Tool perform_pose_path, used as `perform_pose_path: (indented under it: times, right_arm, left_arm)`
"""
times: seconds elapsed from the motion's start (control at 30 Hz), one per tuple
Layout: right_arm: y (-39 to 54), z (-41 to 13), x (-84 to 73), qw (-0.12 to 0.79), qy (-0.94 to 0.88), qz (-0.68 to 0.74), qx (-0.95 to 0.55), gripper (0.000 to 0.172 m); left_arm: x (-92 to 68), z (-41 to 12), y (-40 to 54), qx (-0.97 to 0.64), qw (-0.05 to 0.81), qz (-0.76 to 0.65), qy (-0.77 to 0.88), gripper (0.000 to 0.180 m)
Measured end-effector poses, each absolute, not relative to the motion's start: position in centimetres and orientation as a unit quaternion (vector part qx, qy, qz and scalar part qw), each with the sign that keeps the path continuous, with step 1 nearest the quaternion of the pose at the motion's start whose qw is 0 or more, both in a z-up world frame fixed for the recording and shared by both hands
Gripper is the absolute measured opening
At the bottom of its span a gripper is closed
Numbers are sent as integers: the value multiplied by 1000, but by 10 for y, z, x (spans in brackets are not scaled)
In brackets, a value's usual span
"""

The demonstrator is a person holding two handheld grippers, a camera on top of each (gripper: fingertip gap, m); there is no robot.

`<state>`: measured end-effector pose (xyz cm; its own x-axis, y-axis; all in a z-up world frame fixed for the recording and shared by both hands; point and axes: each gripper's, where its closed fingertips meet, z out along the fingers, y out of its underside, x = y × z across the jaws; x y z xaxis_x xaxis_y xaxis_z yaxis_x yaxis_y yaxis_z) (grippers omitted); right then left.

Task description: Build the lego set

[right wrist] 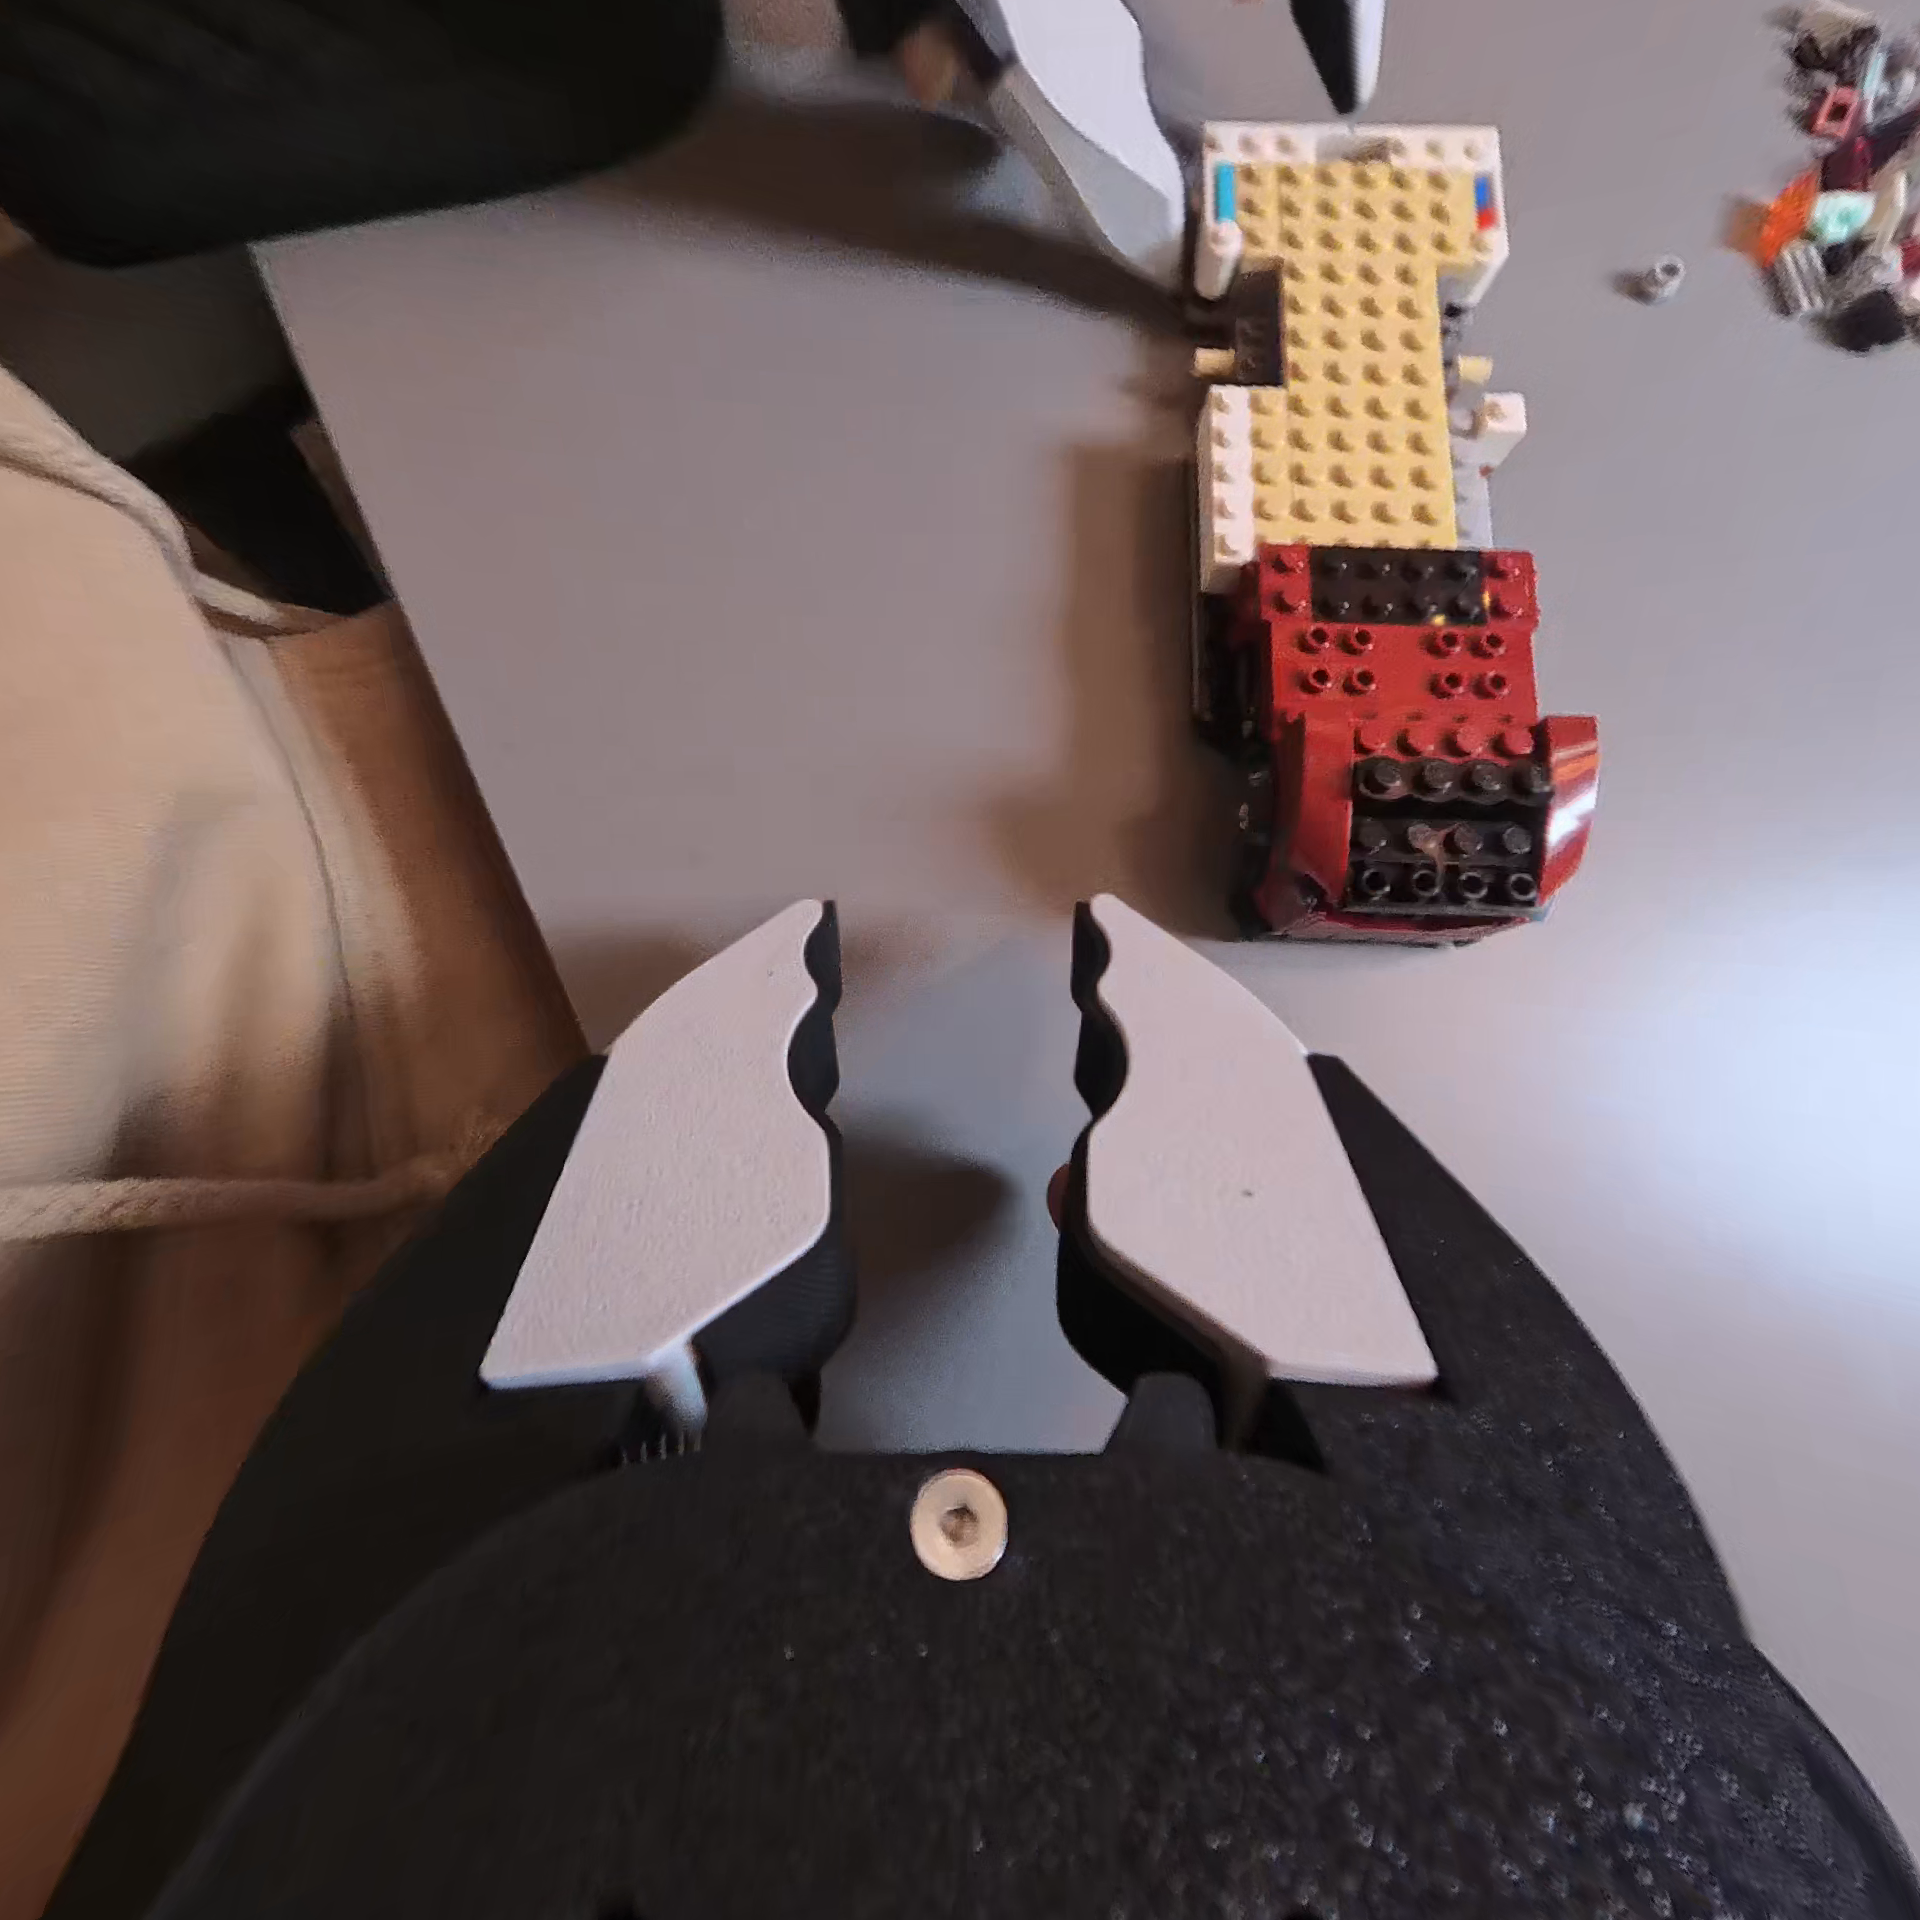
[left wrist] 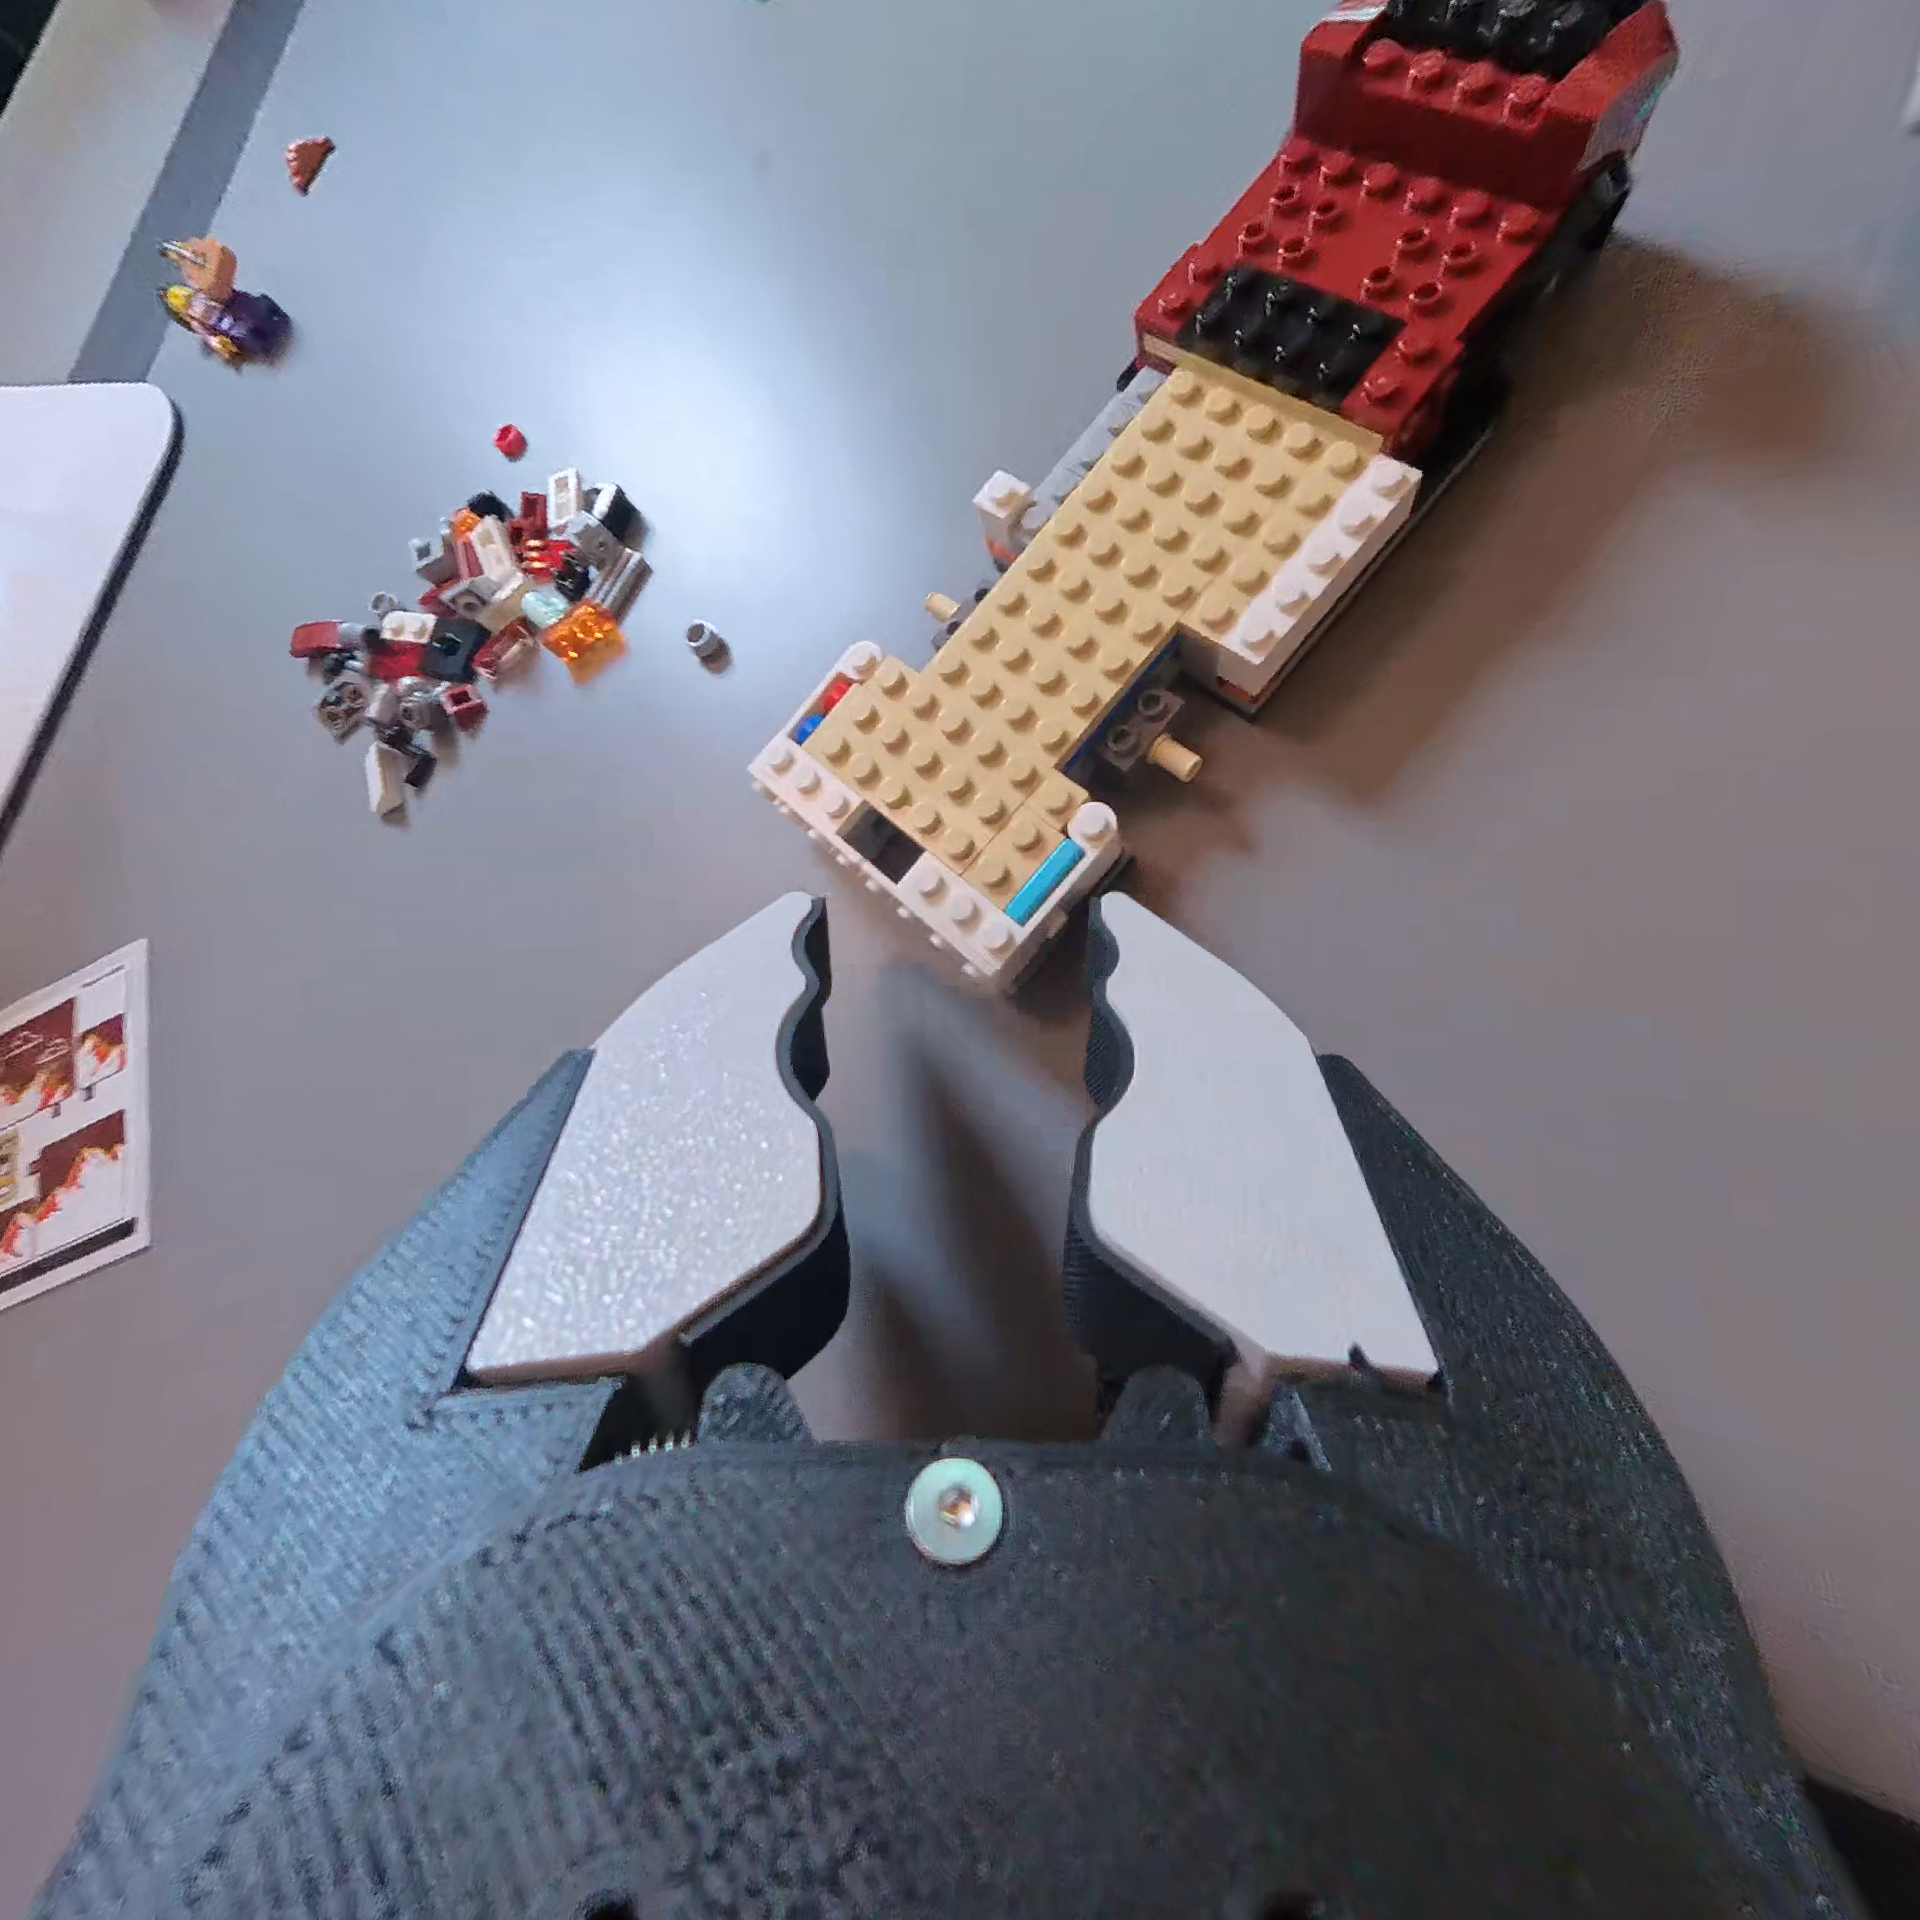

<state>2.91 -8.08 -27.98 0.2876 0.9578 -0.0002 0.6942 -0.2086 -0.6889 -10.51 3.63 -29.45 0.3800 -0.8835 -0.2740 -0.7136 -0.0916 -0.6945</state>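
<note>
Left gripper (left wrist: 956, 914): nearest the lens, jaws spread with nothing in them, tips just short of the white end of the brick model
Right gripper (right wrist: 956, 914): jaws spread over bare counter, nothing between them, dark red end of the model ahead to its right
Counter (left wrist: 623, 208): grey, carries everything
Brick model (left wrist: 1143, 623): long build lying flat, tan studded deck, white edging, dark red cab at the far end
Loose bricks (left wrist: 488, 613): small mixed pile, well left of the model
Printed sheet (left wrist: 73, 1122): at the counter's left edge
</note>
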Motion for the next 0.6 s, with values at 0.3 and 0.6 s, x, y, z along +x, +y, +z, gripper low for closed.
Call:
perform_pose_path:
  times: [0.3, 0.6]
  right_arm:
    - [-5, -284, 37, 310, -493, 206, -786, 74]
    - [-48, -292, 21, 294, -522, 153, -786, 66]
  left_arm:
    - [-126, -274, 62, -757, 452, -104, 460, 31]
    - [-107, -294, -1, -725, 334, -201, 569, 36]
